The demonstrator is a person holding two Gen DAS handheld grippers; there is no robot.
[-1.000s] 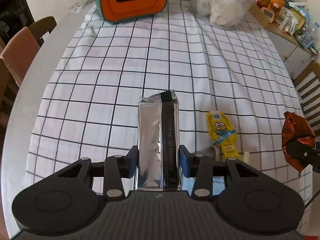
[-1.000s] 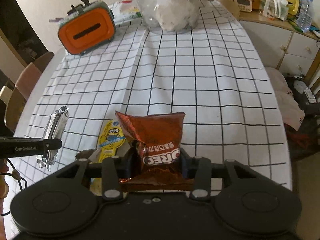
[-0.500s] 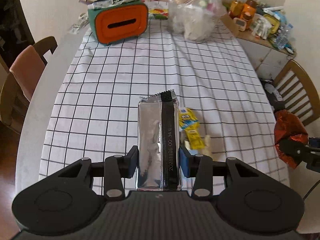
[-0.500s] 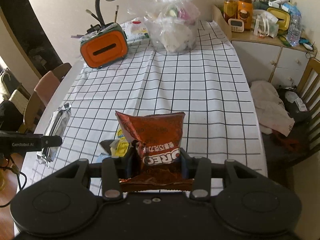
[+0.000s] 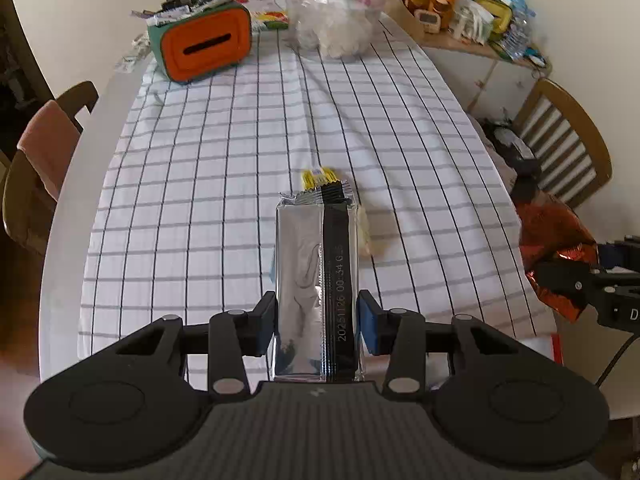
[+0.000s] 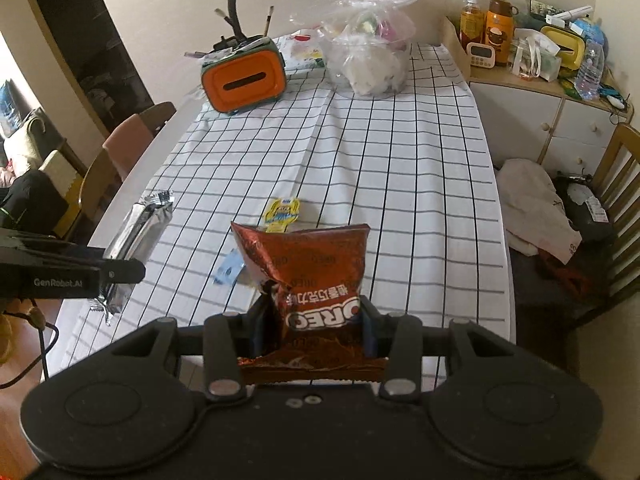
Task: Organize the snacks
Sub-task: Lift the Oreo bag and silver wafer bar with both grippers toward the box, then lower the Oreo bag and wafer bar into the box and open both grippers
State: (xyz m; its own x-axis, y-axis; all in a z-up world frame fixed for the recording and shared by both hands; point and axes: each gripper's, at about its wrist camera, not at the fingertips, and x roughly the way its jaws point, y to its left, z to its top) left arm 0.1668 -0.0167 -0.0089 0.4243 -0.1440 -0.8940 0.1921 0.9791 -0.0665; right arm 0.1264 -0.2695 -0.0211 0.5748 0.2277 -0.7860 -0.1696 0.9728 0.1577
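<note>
While both grippers are rising farther above the surface [image 5: 208, 184] than before, left gripper [image 5: 316, 322] jaws are clamping the silver packet [image 5: 308, 280]; right gripper [image 6: 312, 330] jaws are clamping the Oreo bag [image 6: 312, 264].

In the left wrist view the silver packet [image 5: 316, 284] hid most of the yellow packet [image 5: 319, 176] behind it, and the red Oreo bag [image 5: 554, 240] was partly covered by the right gripper. In the right wrist view the small blue wrapper [image 6: 229, 267] was blurred; the Oreo bag's lower edge disappeared behind the gripper body
</note>
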